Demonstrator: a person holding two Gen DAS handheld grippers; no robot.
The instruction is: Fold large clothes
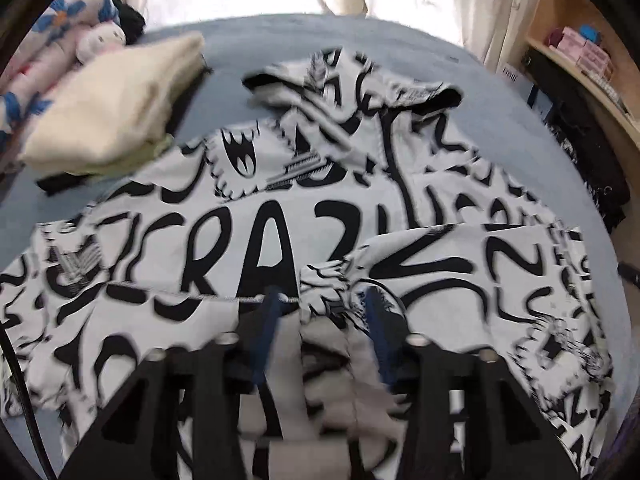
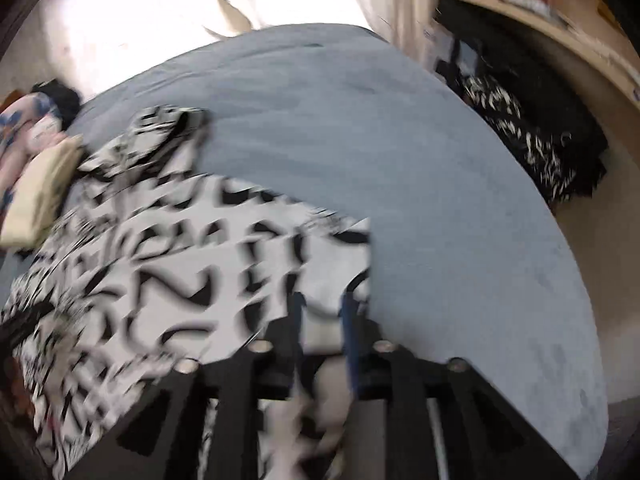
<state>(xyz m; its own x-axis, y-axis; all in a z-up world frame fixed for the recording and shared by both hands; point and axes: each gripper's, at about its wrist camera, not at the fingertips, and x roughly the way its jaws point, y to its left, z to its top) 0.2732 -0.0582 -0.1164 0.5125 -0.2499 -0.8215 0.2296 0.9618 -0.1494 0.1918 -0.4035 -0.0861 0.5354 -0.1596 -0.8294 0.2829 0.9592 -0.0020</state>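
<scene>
Left tongs (image 1: pixel 322 304) stand part open over the shirt (image 1: pixel 280 220), nothing gripped; right tongs (image 2: pixel 322 312) likewise, narrower, at its right edge. The soft, thin black-and-white printed shirt lies partly folded at the bed's (image 2: pixel 400 160) near edge. Advise pinching hem corners squarely, keeping layers aligned.

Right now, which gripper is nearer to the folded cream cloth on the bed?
Left. The left gripper is over the middle of the printed shirt, with the cream cloth just beyond. The right gripper is at the shirt's far edge, farther away.
</scene>
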